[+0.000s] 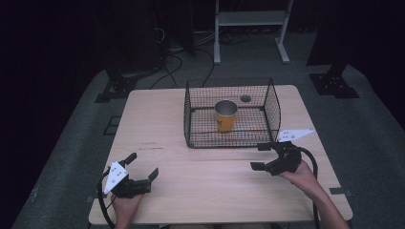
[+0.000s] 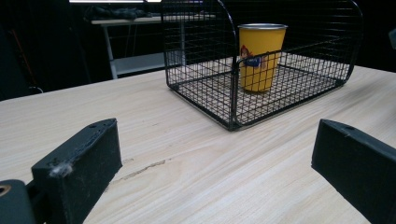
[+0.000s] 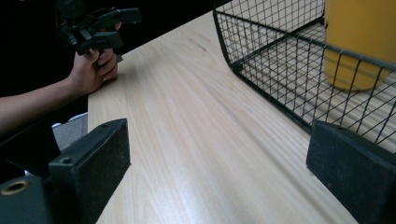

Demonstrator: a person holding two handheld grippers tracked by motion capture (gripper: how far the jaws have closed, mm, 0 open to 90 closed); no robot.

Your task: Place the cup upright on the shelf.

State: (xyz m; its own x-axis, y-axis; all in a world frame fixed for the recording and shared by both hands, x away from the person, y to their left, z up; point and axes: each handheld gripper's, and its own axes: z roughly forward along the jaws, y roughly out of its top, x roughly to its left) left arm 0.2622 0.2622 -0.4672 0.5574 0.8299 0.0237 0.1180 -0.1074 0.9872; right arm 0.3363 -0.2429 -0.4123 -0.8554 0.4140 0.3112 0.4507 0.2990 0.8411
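High view: yellow cup [image 1: 225, 116] stands upright inside the wire basket [image 1: 272, 102], roughly mid-floor, axis vertical, open mouth up. Basket sits on the table [image 1: 157, 114], toward its far side. Right gripper [image 1: 261, 156] rests just off the basket's near right corner, jaws spread, nothing between them. Left gripper [image 1: 142, 165] is well off from the basket, near the table's near left edge, jaws also spread and empty. Right one is clearly nearer to the cup.

Left gripper view: both jaws apart at the bottom corners, bare table between. Basket [image 2: 233, 116] lies ahead and slightly right of the jaws, its near corner pointing at the camera; cup [image 2: 261, 56] upright behind the mesh, rim above the near wall's dip.

Right gripper view: jaws wide apart, empty. Basket wall [image 3: 261, 60] is just ahead and to the right; cup [image 3: 359, 44] close behind the mesh, upper right. The person's left hand [image 3: 91, 70] holds the left gripper [image 3: 100, 25] far off past the basket's left side.

Judgement: the cup is walled in by mesh, so the approach likely has to go over the rim and down from above, side grasp across the vertical axis. Right gripper has the short path.
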